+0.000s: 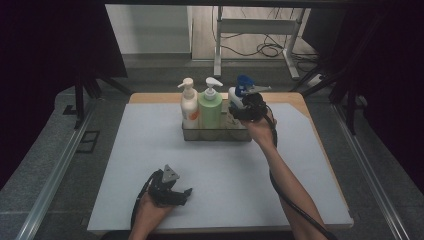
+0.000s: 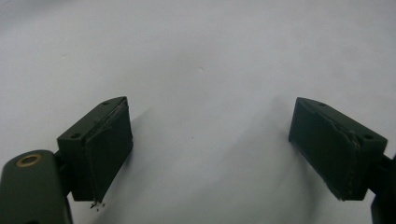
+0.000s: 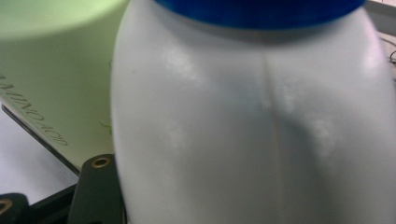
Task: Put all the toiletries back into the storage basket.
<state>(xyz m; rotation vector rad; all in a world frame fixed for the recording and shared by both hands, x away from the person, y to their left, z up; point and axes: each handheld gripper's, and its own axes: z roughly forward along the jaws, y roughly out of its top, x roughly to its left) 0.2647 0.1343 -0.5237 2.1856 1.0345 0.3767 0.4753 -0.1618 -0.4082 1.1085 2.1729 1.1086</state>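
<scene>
The right claw (image 1: pixel 248 107) sat at the far right end of the clear rectangular plastic tray (image 1: pixel 216 134), clenched round the white plastic pump bottle with the blue cap (image 1: pixel 239 94). In the right gripper view that bottle's rounded white body (image 3: pixel 252 121) pressed right up against the camera, blue collar at the top, and the jaws themselves were hidden behind it — so the hold is a judgement from how the claw wrapped the bottle in the high view, not something the pads showed. The bottle stood upright, its long axis vertical, in the tray's right-hand slot and directly ahead of the claw. Just beside it on the claw's left stood the pale green pump bottle (image 1: pixel 210 107), close enough that the two bodies looked near touching, and beyond that the white bottle with the orange label (image 1: pixel 189 106).

That crowding is what the next move probably turned on: straight up along the bottle's own axis was the free direction, since any lean toward the green bottle would likely knock it.

The left claw (image 1: pixel 186 192) lay well apart, low at the near edge of the white counter (image 1: pixel 300 175), jaws spread wide with nothing between them — bare surface ahead of its black pads (image 2: pixel 109 149). The right hand was the nearer one by far.
</scene>
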